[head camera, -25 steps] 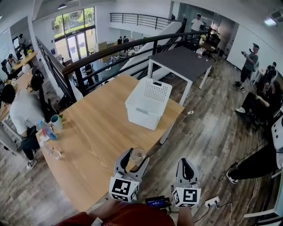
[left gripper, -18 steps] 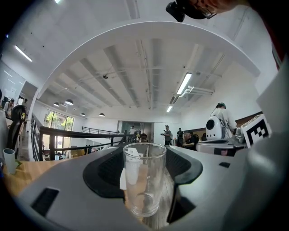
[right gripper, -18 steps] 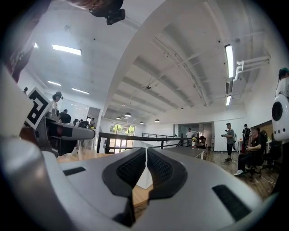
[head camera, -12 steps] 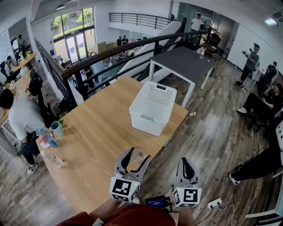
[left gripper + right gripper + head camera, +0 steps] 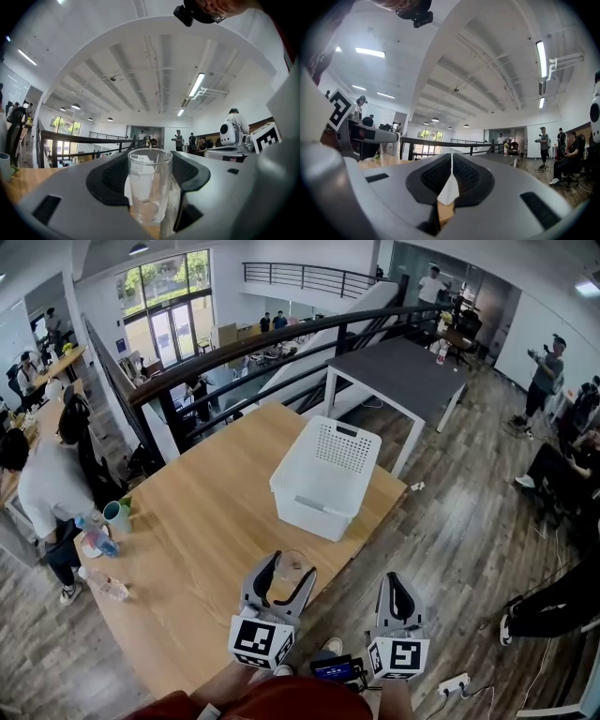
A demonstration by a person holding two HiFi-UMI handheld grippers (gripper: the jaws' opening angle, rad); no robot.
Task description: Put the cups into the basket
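Observation:
A clear glass cup (image 5: 289, 574) stands between the jaws of my left gripper (image 5: 286, 579), near the front edge of the wooden table (image 5: 197, 521). In the left gripper view the cup (image 5: 149, 187) fills the gap and both dark pads lie against its sides. The white perforated basket (image 5: 323, 474) sits further back on the table's right side, and part of it shows behind the cup (image 5: 140, 160). My right gripper (image 5: 395, 594) hangs off the table's front right with its jaws together and nothing in them. A teal cup (image 5: 117, 516) stands at the table's left edge.
Plastic bottles (image 5: 103, 589) and small items lie near the teal cup on the left. A dark railing (image 5: 234, 348) runs behind the table, and a grey table (image 5: 394, 367) stands beyond it. People stand and sit around the room, one close to the table's left end (image 5: 47, 484).
The head view has shifted slightly. Both grippers and the glass cup keep the same places relative to each other.

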